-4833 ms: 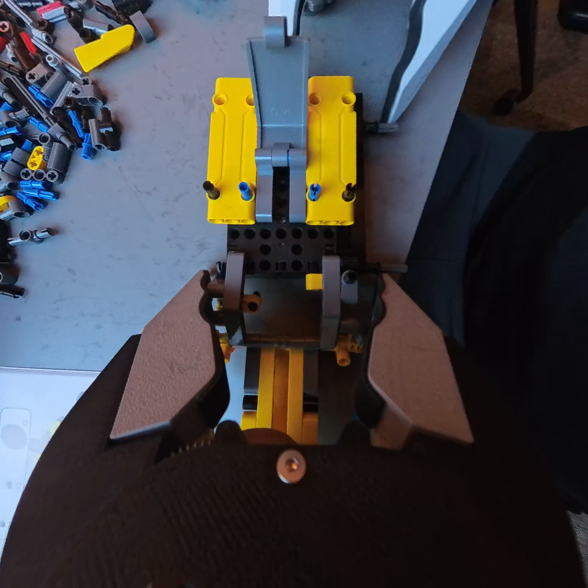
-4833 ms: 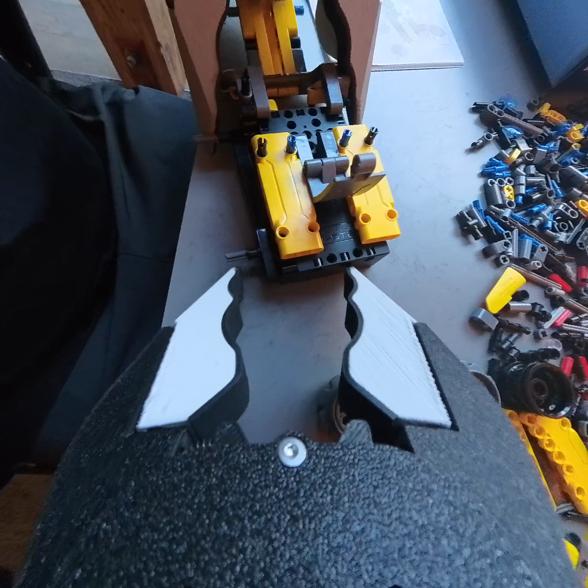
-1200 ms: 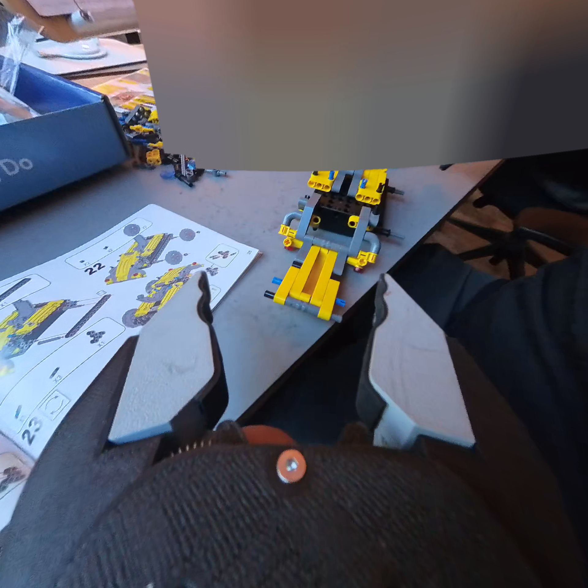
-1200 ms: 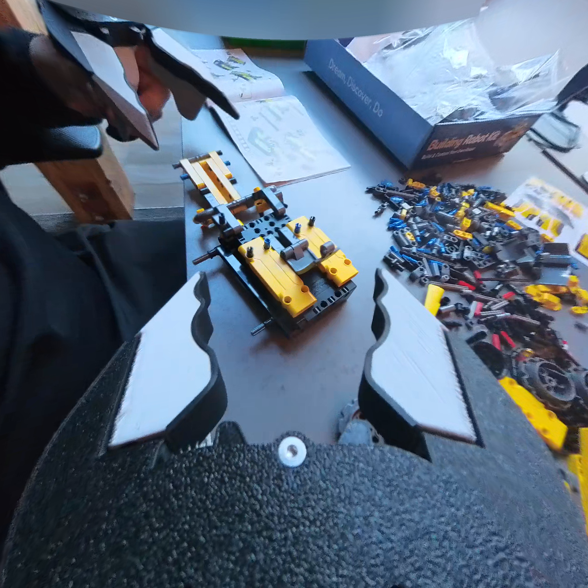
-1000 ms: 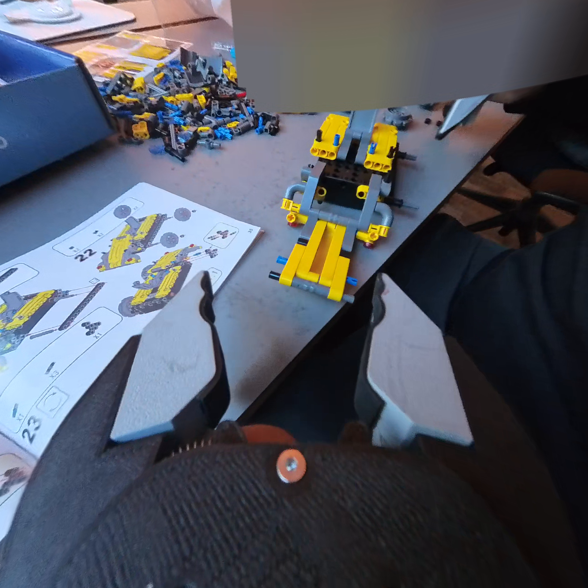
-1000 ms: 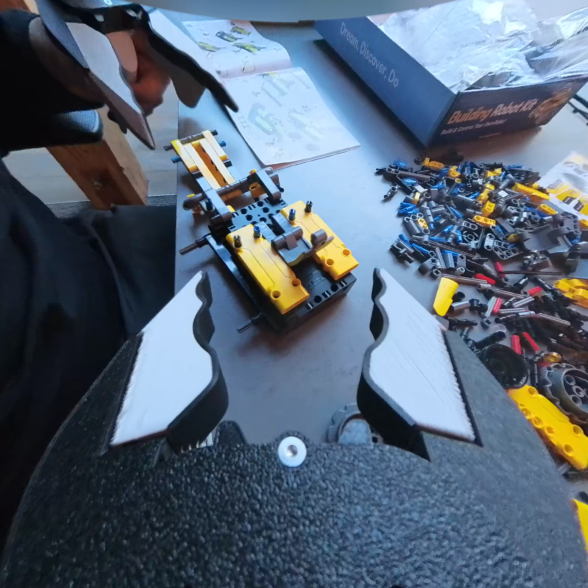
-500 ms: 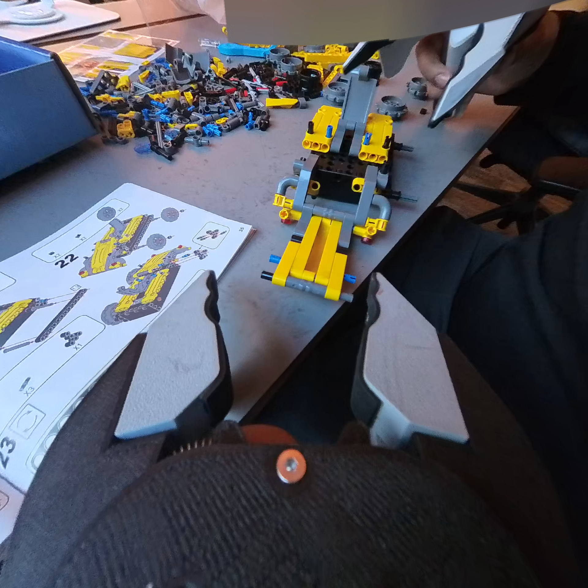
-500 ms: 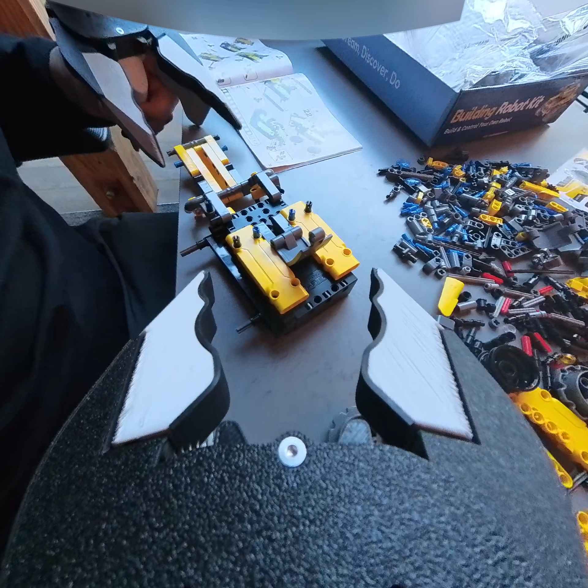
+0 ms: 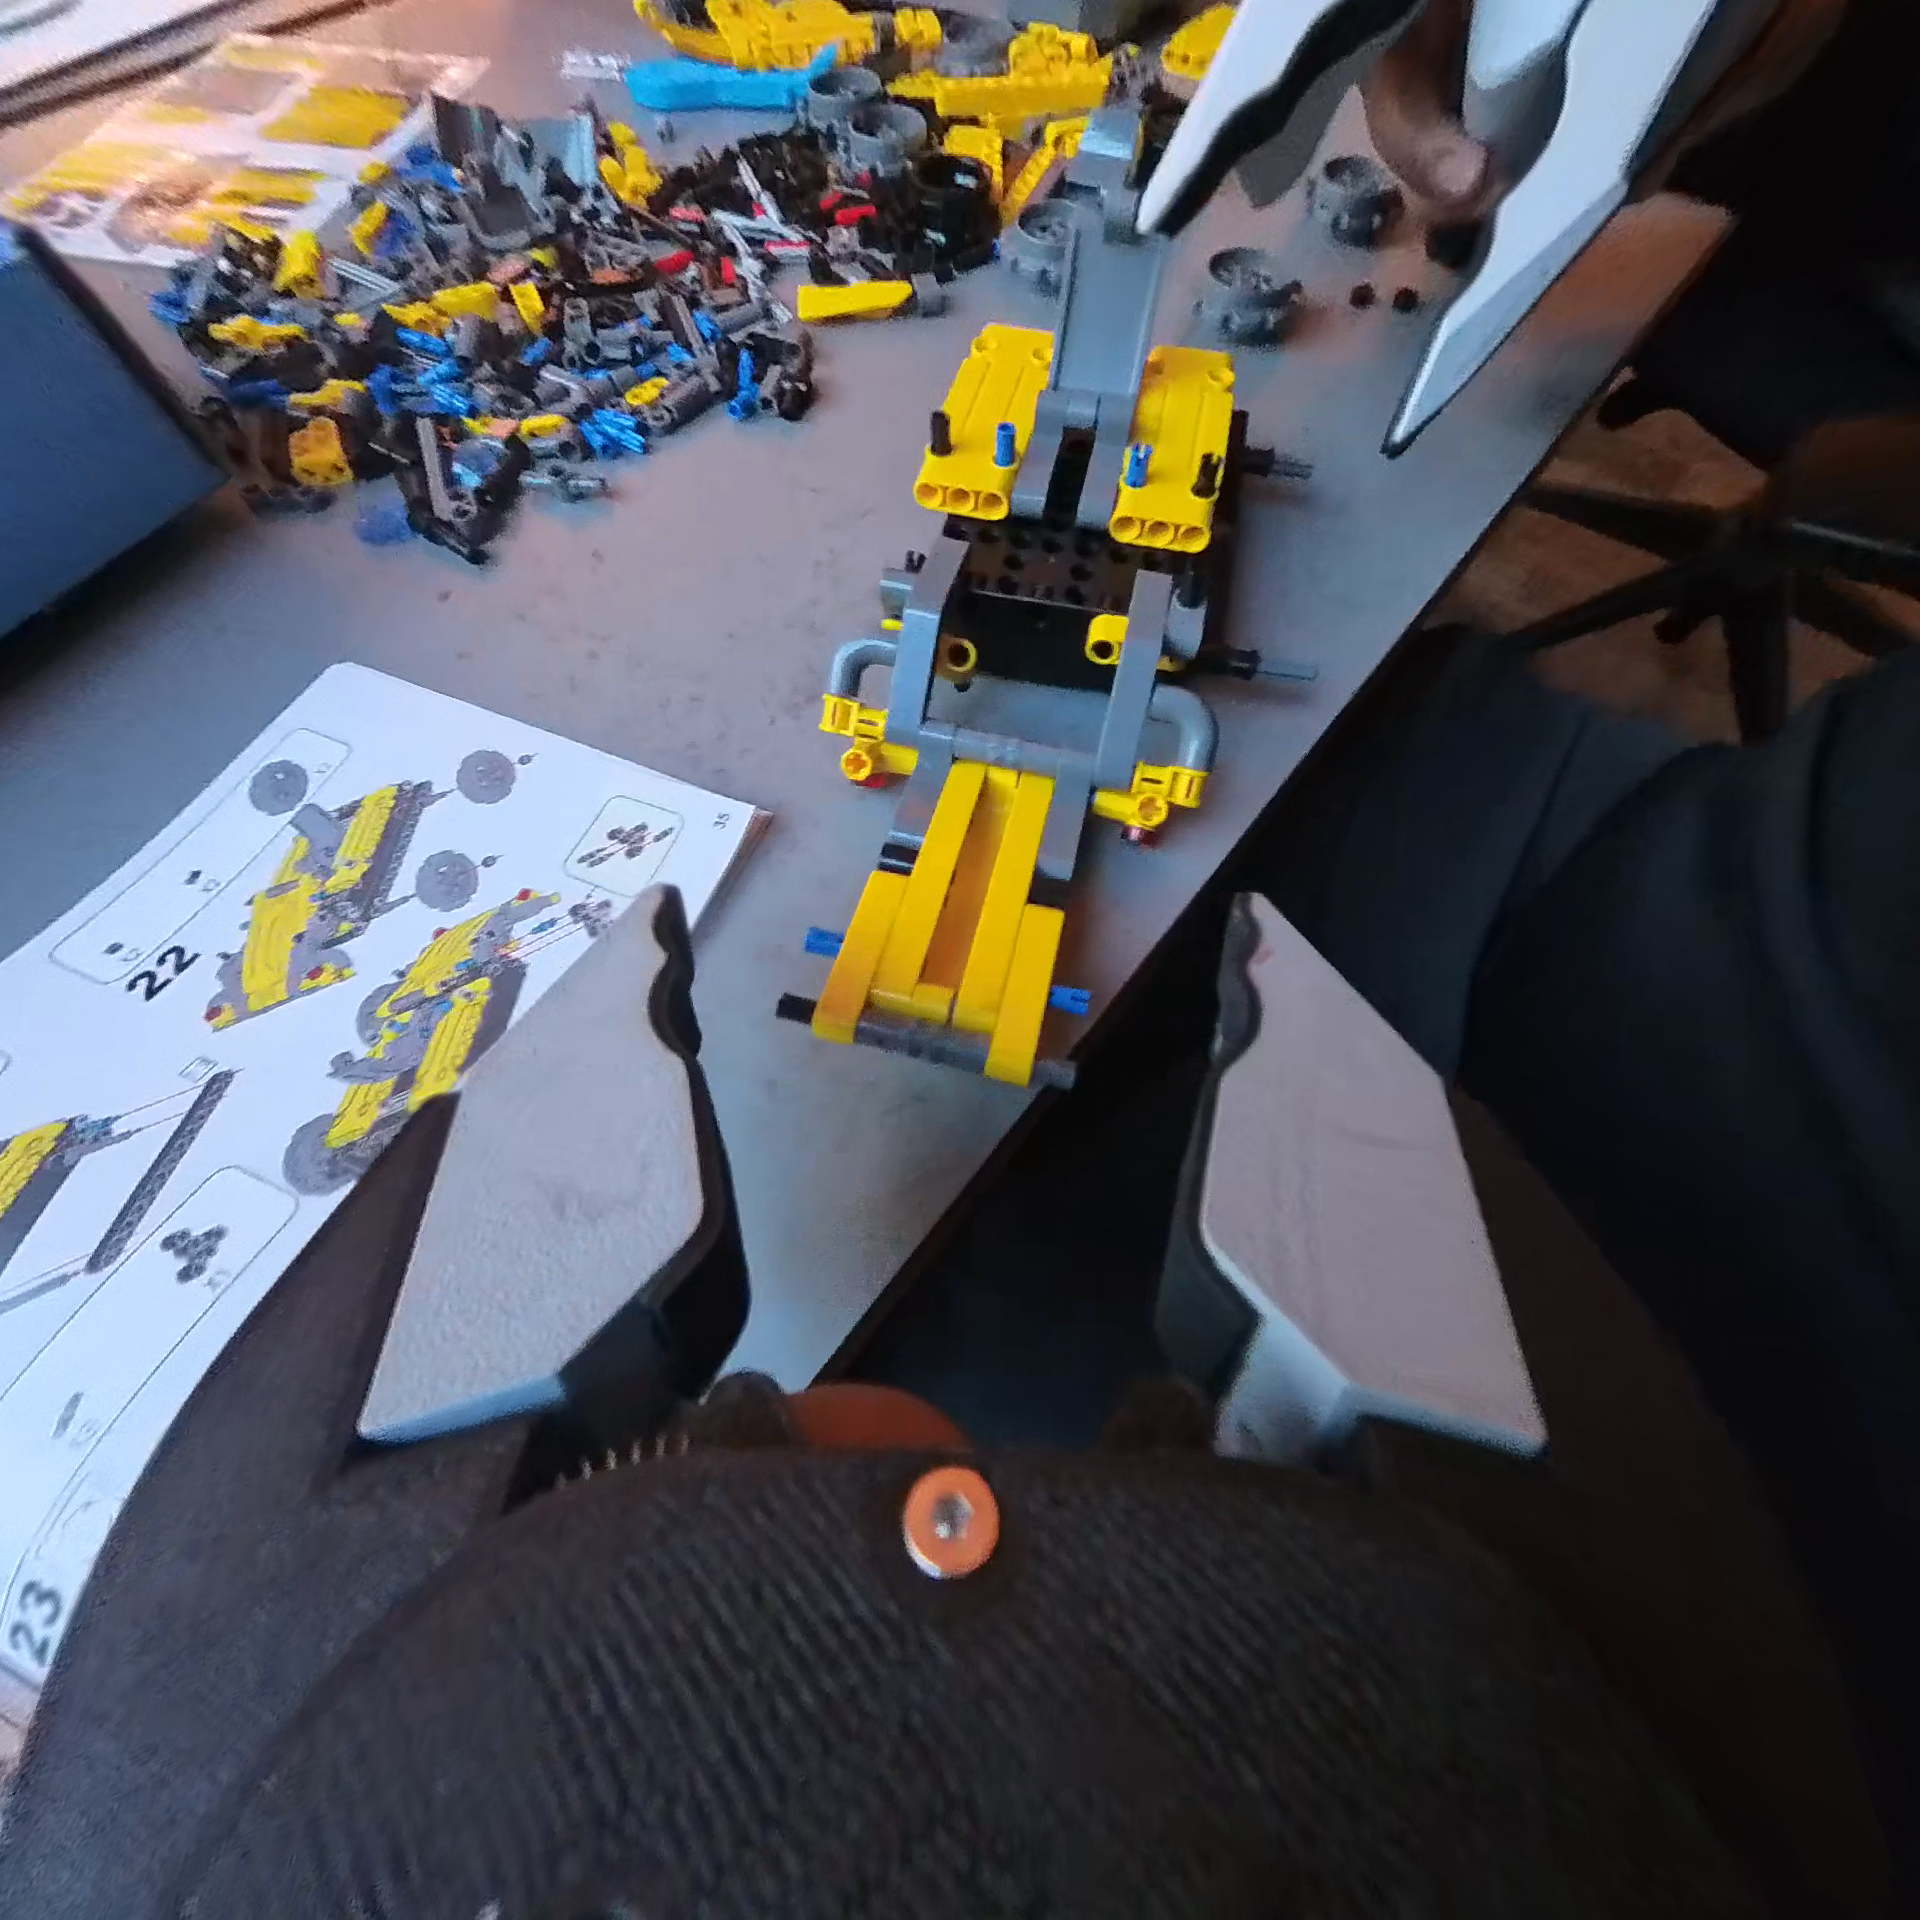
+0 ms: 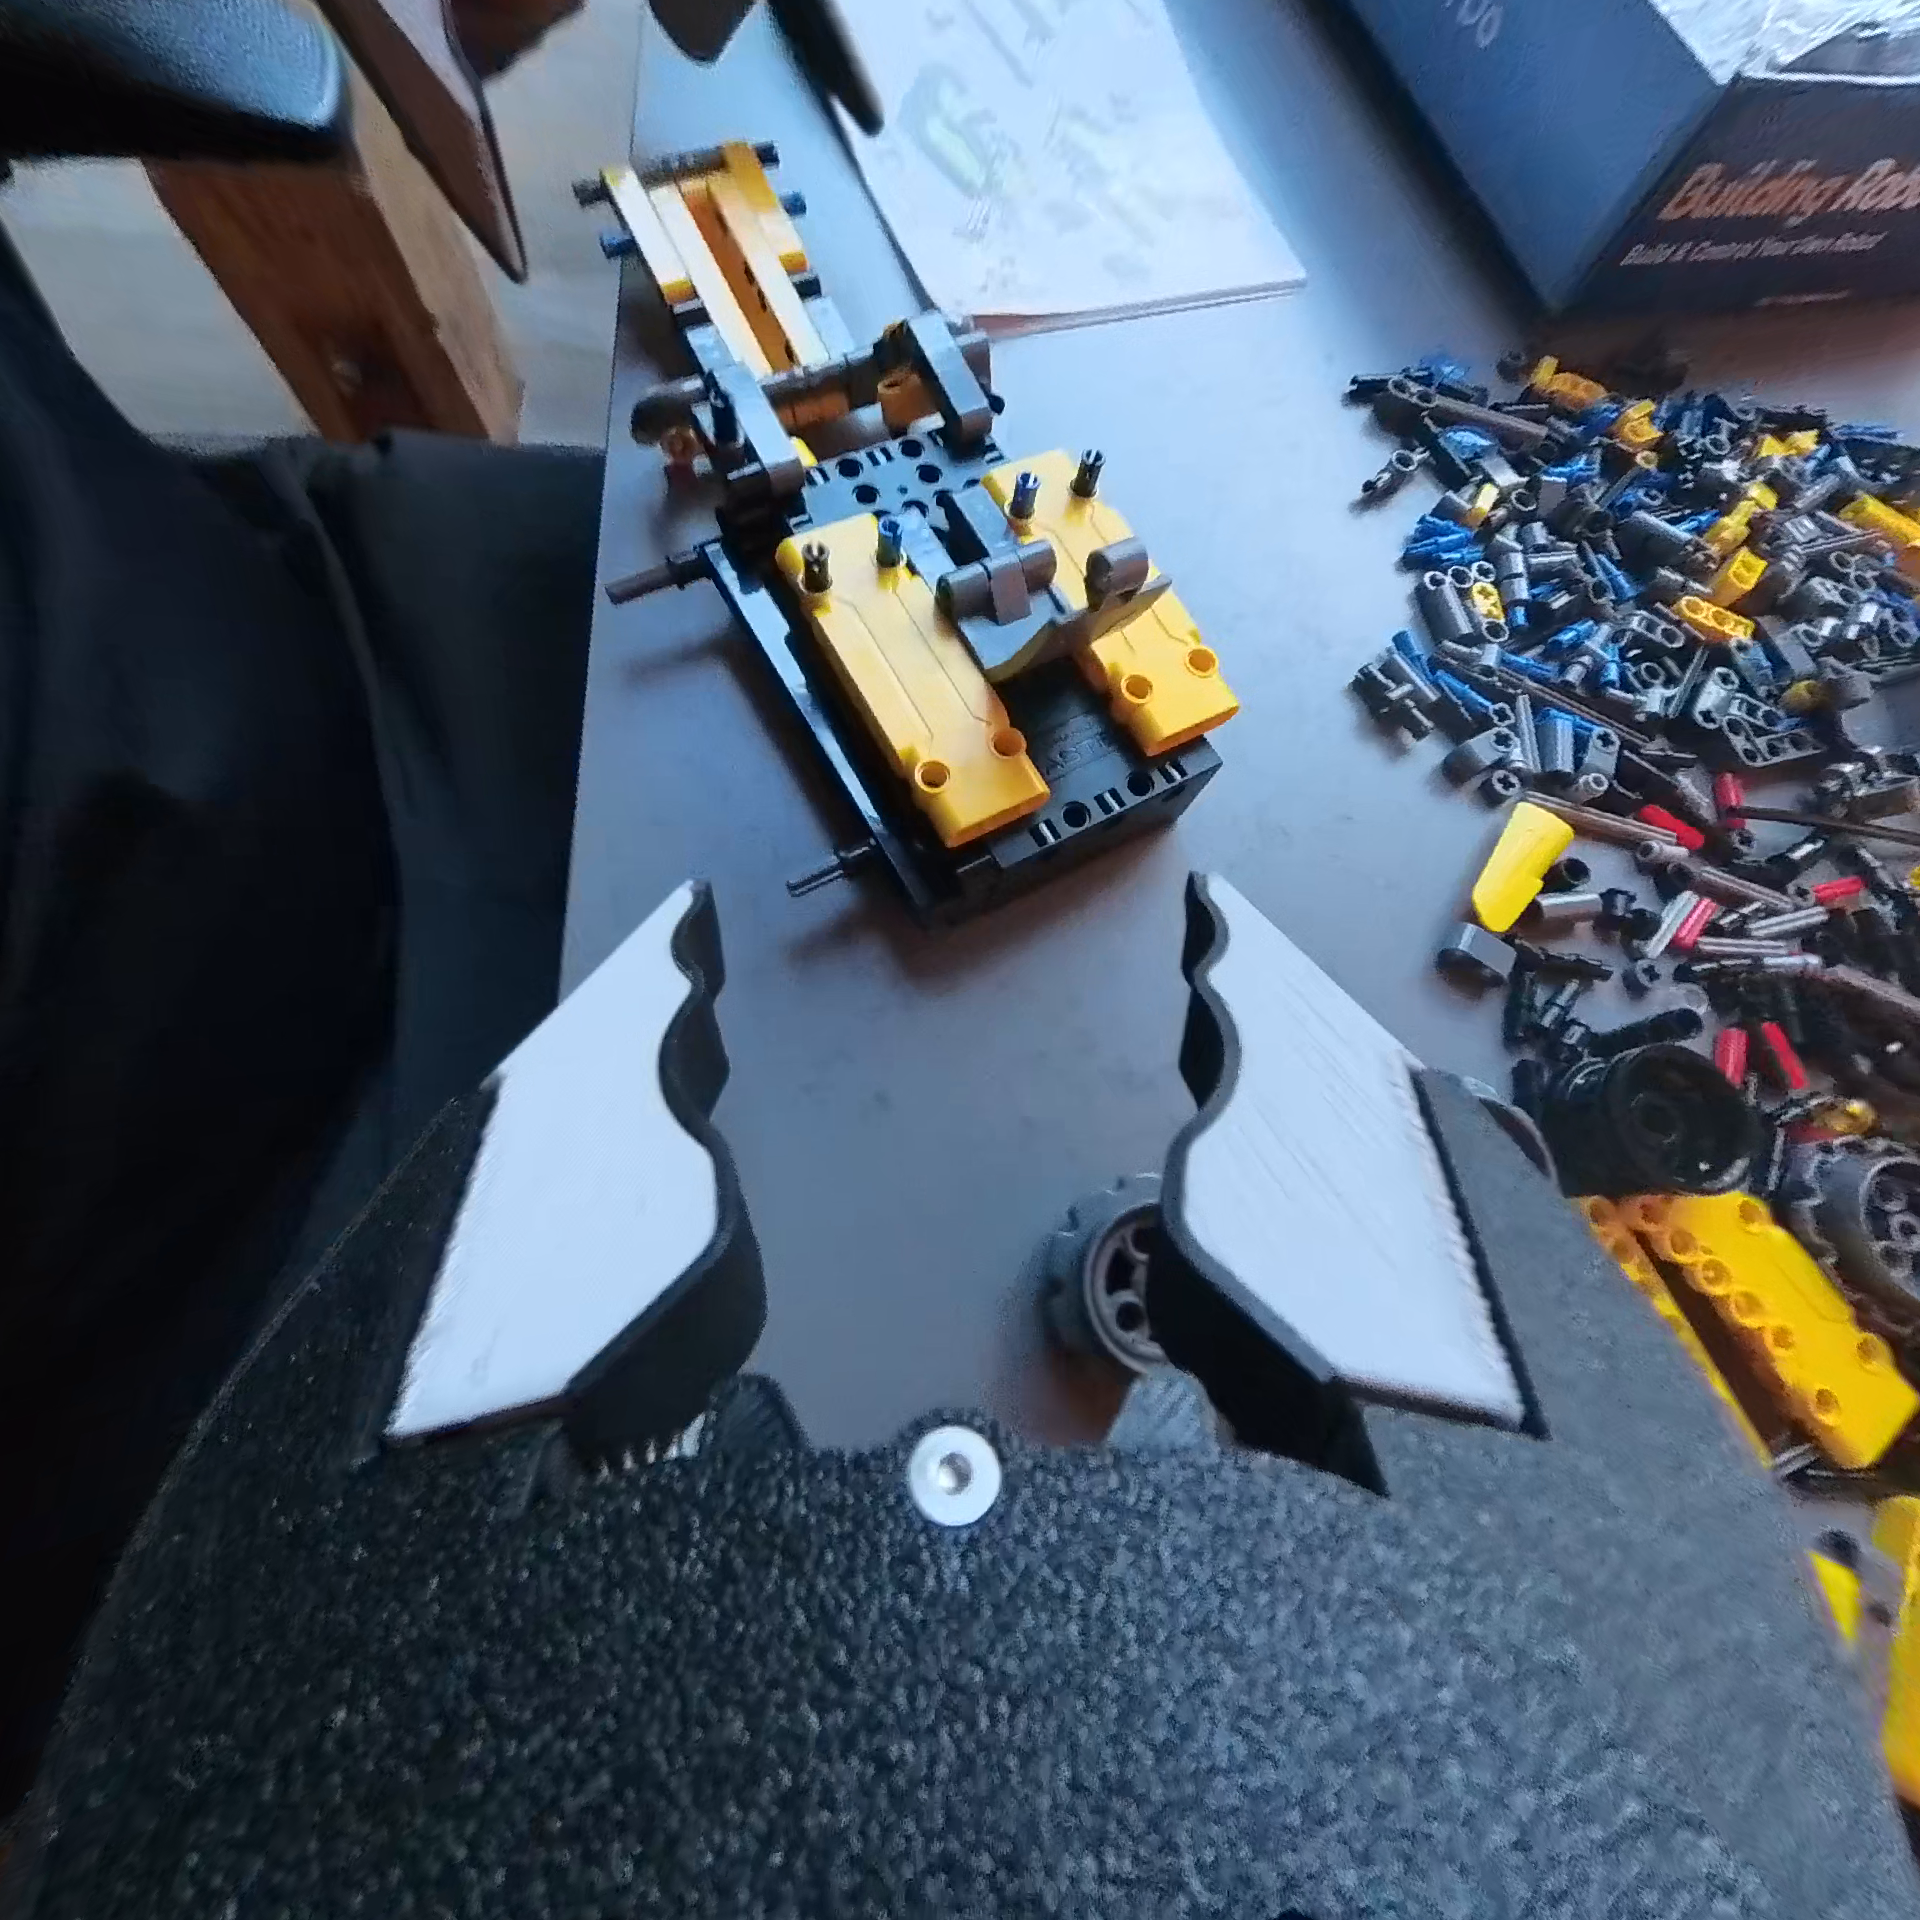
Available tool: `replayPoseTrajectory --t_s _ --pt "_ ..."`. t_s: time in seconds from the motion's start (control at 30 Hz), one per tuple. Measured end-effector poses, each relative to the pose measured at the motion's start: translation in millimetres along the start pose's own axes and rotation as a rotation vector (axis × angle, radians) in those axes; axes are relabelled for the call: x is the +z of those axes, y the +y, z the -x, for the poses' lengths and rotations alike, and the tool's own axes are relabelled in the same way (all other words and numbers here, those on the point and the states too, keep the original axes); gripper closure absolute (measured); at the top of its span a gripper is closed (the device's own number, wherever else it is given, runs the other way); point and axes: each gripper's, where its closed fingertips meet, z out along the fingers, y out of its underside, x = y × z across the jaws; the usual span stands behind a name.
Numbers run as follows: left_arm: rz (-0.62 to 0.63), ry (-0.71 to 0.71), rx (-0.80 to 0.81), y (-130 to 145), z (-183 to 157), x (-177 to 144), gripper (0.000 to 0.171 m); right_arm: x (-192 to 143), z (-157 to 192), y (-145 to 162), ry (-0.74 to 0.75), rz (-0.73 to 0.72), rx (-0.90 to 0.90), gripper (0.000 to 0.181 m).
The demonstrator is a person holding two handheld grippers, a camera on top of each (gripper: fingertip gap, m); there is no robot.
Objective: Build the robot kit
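Note:
A yellow, black and grey brick vehicle model (image 9: pixel 1049 665) lies on the grey table (image 9: pixel 665 623) along its right edge. It also shows in the right wrist view (image 10: pixel 935 623). My left gripper (image 9: pixel 951 925) is open and empty, just short of the model's yellow front end. My right gripper (image 10: pixel 951 904) is open and empty, close to the model's black rear block. It shows far off in the left wrist view (image 9: pixel 1330 208), held by a hand. A small grey wheel (image 10: pixel 1112 1299) lies by my right gripper's right finger (image 10: pixel 1340 1174).
A heap of loose small parts (image 9: pixel 499 312) covers the far table and shows in the right wrist view (image 10: pixel 1683 665). An open instruction booklet (image 9: pixel 260 935) lies left of the model. A blue box (image 10: pixel 1662 135) stands behind. A dark-clothed person (image 9: pixel 1662 987) sits at the table edge. My right gripper is the nearer one to the small grey wheel (image 10: pixel 1112 1299): about 7 cm, against 25 cm. It turns up in the left wrist view (image 9: pixel 1279 278) as well.
Earlier my left gripper was shut on the model; it let go and drew back. In the last second both grippers have come closer to the model's two ends, staying open.

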Motion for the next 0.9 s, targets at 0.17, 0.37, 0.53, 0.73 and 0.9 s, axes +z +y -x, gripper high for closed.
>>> replayPoseTrajectory --t_s 0.17,0.37,0.53,0.73,0.9 --pt "0.097 -0.060 0.073 -1 -4 13 0.073 6 3 -1 -0.052 0.016 -0.065 0.095" --pt "0.223 -0.119 0.107 7 7 30 0.087 9 14 10 -0.139 0.033 -0.090 0.102" --pt "0.229 -0.148 0.101 0 22 41 0.089 4 23 12 -0.155 0.034 -0.131 0.101" --pt "0.227 -0.131 0.059 1 21 29 0.092 -10 30 9 -0.135 0.025 -0.173 0.105" --pt "0.217 -0.104 0.131 -2 3 21 0.092 -14 16 8 -0.086 0.009 -0.160 0.111"
